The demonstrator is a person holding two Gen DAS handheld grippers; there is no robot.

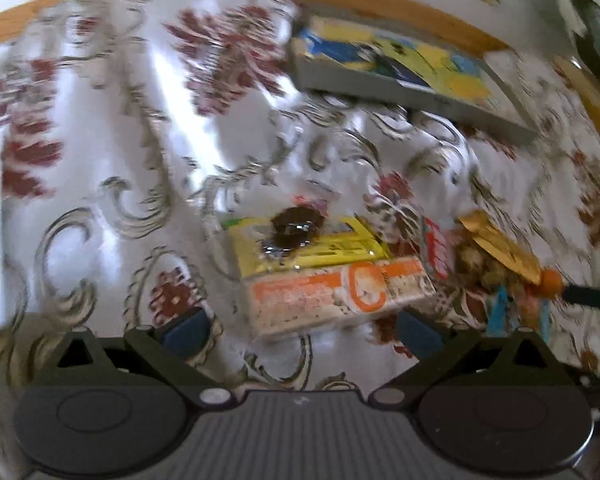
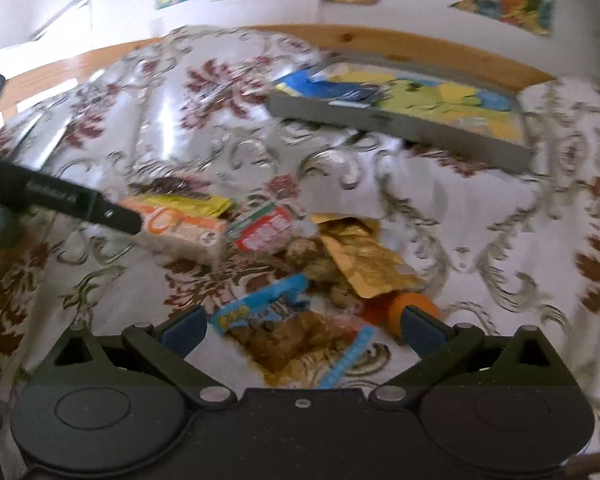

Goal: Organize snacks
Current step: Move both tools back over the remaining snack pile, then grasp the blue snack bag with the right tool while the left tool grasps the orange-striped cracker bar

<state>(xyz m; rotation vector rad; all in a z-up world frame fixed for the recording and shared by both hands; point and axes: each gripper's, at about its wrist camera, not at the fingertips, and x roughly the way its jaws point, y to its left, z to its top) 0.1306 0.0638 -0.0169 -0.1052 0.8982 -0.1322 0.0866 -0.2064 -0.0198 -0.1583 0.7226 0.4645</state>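
Note:
A pile of snacks lies on the flowered tablecloth. My left gripper [image 1: 300, 330] is open, its blue pads on either side of an orange-and-white box [image 1: 336, 292]; behind the box lie a yellow packet [image 1: 312, 248] and a dark wrapped sweet [image 1: 296, 226]. My right gripper [image 2: 300, 330] is open over a blue cookie packet [image 2: 296, 340], not touching it. An orange ball [image 2: 414, 306] sits by its right pad. A gold pouch [image 2: 364, 258] and a red-and-white packet [image 2: 264, 232] lie further out. The left gripper's finger [image 2: 80, 204] reaches the orange box [image 2: 180, 230].
A grey tray [image 1: 400, 98] holding blue and yellow packets stands at the back right; it also shows in the right wrist view [image 2: 400, 128]. A wooden table edge [image 2: 420, 48] and a wall with pictures lie behind. Both views are motion-blurred.

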